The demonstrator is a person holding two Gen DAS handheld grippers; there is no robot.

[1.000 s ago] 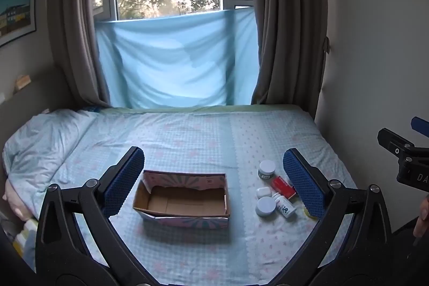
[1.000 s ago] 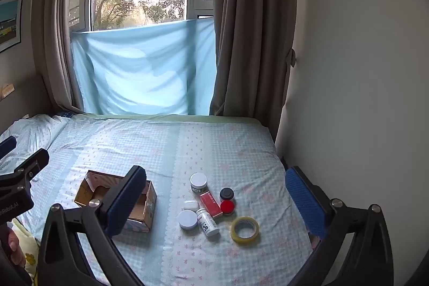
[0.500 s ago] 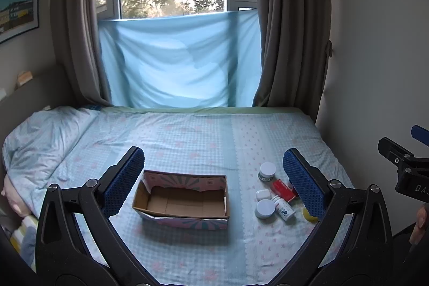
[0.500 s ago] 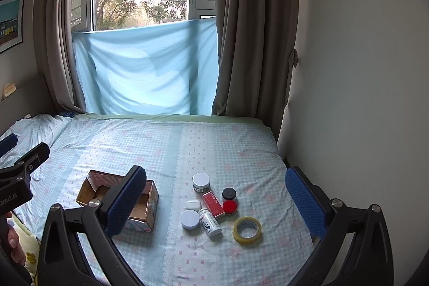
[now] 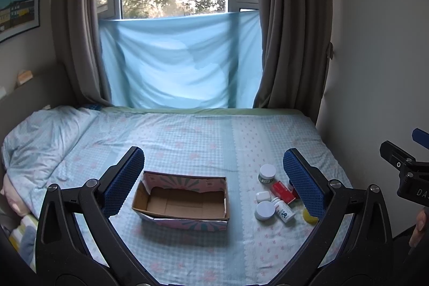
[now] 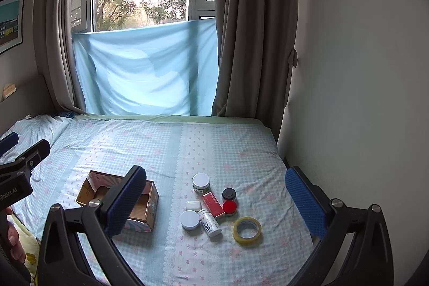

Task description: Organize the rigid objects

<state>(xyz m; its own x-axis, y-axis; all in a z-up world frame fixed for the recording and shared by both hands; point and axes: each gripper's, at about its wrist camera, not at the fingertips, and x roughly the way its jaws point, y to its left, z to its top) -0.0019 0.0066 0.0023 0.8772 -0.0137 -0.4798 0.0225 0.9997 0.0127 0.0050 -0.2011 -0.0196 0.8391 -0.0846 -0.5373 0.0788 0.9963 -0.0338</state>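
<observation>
An open empty cardboard box (image 5: pixel 185 201) (image 6: pixel 142 208) lies on the bed. Right of it is a cluster: a white-lidded jar (image 6: pixel 201 182) (image 5: pixel 267 173), a red box (image 6: pixel 213 204) (image 5: pixel 282 190), a white case (image 6: pixel 193 205), a white round lid (image 6: pixel 189 219) (image 5: pixel 265 210), a white bottle (image 6: pixel 210 223) (image 5: pixel 284 211), a black jar (image 6: pixel 229 194), a red jar (image 6: pixel 229 207) and a yellow tape roll (image 6: pixel 247 229). My left gripper (image 5: pixel 211 184) is open and empty, above the box. My right gripper (image 6: pixel 214 205) is open and empty, above the cluster.
The bed (image 5: pixel 187 136) has a blue checked sheet, with a pillow (image 5: pixel 34 136) at the left. A wall (image 6: pixel 362 98) runs along the right edge. Curtains and a blue cloth (image 5: pixel 177 63) hang at the far end.
Both grippers have shifted slightly; the views tilted up a little. The objects have not moved and both grippers stay open.
</observation>
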